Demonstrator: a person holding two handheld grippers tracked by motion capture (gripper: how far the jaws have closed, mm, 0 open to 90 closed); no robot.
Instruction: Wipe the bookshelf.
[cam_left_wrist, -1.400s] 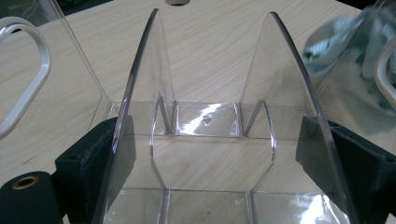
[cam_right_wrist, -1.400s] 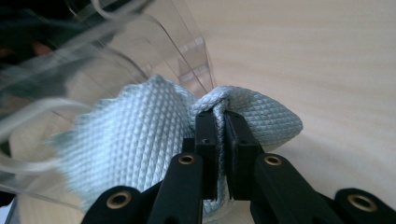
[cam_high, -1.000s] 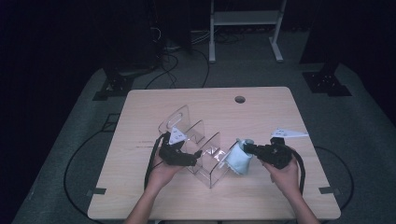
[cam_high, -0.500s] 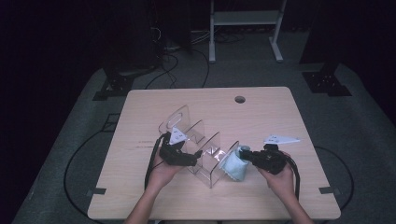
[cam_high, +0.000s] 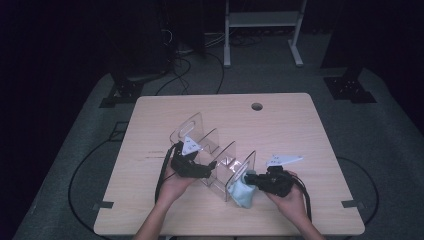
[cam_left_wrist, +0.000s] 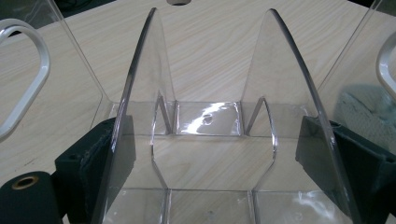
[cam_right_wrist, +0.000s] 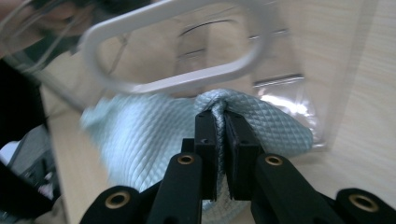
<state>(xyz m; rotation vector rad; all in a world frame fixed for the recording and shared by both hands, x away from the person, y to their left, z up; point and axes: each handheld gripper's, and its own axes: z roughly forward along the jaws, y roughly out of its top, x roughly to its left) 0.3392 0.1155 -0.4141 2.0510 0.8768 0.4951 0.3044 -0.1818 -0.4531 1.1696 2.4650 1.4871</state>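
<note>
Left tongs (cam_high: 212, 165) spread wide, straddling two clear dividers of the acrylic rack (cam_high: 220, 161); black pads (cam_left_wrist: 109, 163) sit outside the divider walls in the left gripper view. Can't tell whether pads actually press the plastic. Left hand (cam_high: 175, 181) behind them, resting on the counter (cam_high: 295, 125).

Right tongs (cam_right_wrist: 220, 149) pressed together, pinching a fold of the pale blue quilted cloth (cam_right_wrist: 154, 135). In the high view, right tongs (cam_high: 250, 180) sit at the near end of the rack, cloth (cam_high: 242, 192) bunched against the rack's end panel and touching the counter. Right hand (cam_high: 287, 192) just behind. Grey three-cornered plate (cam_high: 282, 160) on top of the right gripper.

Right gripper view: cloth spreads below and just in front of the end panel's white-edged oval handle cutout (cam_right_wrist: 177, 46); panel blurred. Cloth outside the rack, at its end wall, not in a slot.

Rack stands mid-counter, running diagonally from far left to near right, upright. Round cable hole (cam_high: 257, 106) near the counter's far edge, well apart from everything. Cables trail from both grippers toward the near edge.
</note>
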